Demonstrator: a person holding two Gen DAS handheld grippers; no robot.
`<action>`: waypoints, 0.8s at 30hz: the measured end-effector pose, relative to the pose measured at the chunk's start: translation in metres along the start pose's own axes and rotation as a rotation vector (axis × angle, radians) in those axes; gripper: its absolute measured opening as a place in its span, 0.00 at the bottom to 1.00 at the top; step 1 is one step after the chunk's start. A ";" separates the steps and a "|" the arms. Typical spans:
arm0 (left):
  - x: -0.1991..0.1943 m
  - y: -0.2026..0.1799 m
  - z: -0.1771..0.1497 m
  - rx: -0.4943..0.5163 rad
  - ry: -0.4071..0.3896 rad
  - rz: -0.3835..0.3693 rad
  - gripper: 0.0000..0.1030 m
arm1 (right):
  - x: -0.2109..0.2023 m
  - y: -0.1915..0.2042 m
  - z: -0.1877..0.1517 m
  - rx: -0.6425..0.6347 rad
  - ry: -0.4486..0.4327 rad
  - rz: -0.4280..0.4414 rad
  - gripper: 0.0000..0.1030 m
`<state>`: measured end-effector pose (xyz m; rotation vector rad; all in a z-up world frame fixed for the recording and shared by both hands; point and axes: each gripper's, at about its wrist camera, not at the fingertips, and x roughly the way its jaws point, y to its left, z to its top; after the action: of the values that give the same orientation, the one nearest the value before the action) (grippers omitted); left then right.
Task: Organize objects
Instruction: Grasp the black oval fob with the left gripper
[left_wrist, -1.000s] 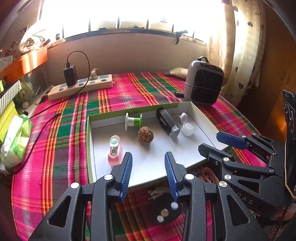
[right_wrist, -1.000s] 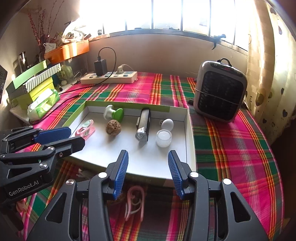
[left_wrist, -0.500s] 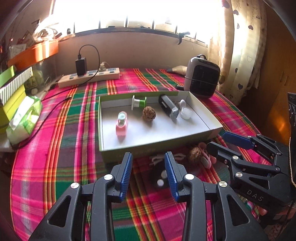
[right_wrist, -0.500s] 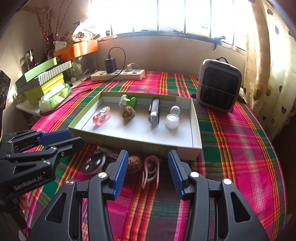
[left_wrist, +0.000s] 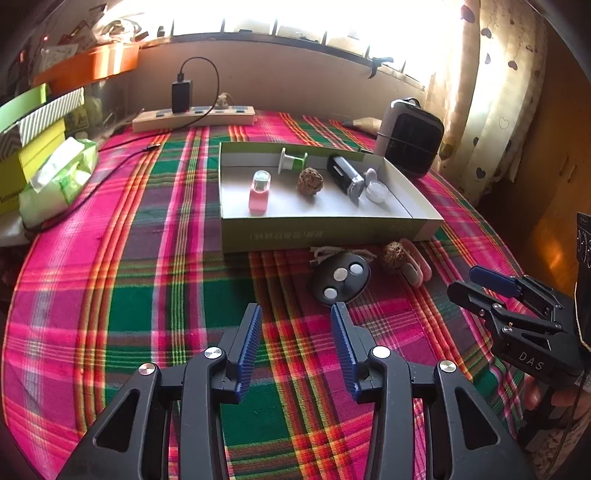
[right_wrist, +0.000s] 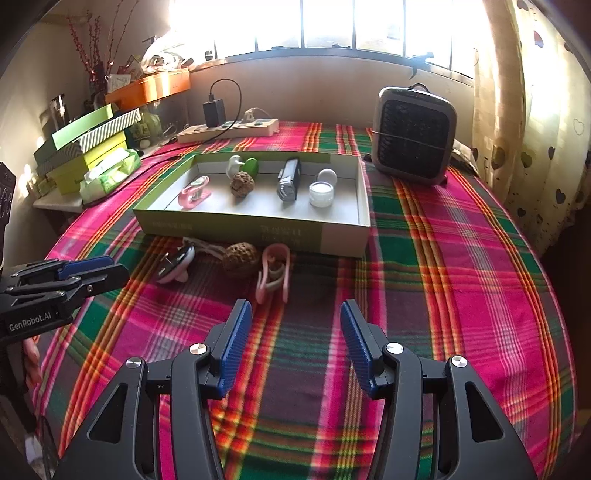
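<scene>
- The shallow green-and-white box sits on the plaid-covered desk; everything else is placed from it.
- Inside the box: a pink clip at its left end, a green spool and a brown walnut next, a dark rectangular gadget past the middle, a small open white jar towards the right end.
- Just in front of the box's near wall lie a black round disc, a second walnut and a pink carabiner.
- The left claw hangs in front of the box, just short of the disc, its jaws apart, having just widened, with nothing between them.
- The right claw hangs in front of the box near the carabiner, jaws likewise apart, just widened and empty.
- Behind the box stand a power strip and a small heater.
</scene>
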<state>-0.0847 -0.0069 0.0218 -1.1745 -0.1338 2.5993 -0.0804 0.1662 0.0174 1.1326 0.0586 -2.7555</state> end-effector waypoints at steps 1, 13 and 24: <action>0.000 -0.002 -0.001 0.004 0.005 -0.004 0.36 | -0.001 -0.002 -0.002 0.009 0.001 -0.001 0.50; 0.013 -0.024 0.008 0.079 0.025 -0.062 0.38 | -0.008 0.000 -0.004 0.006 0.023 -0.016 0.50; 0.030 -0.035 0.023 0.170 0.034 -0.020 0.40 | 0.016 0.001 0.008 -0.010 0.066 0.016 0.50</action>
<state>-0.1126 0.0364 0.0229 -1.1495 0.0810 2.5155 -0.0966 0.1619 0.0118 1.2164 0.0709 -2.6999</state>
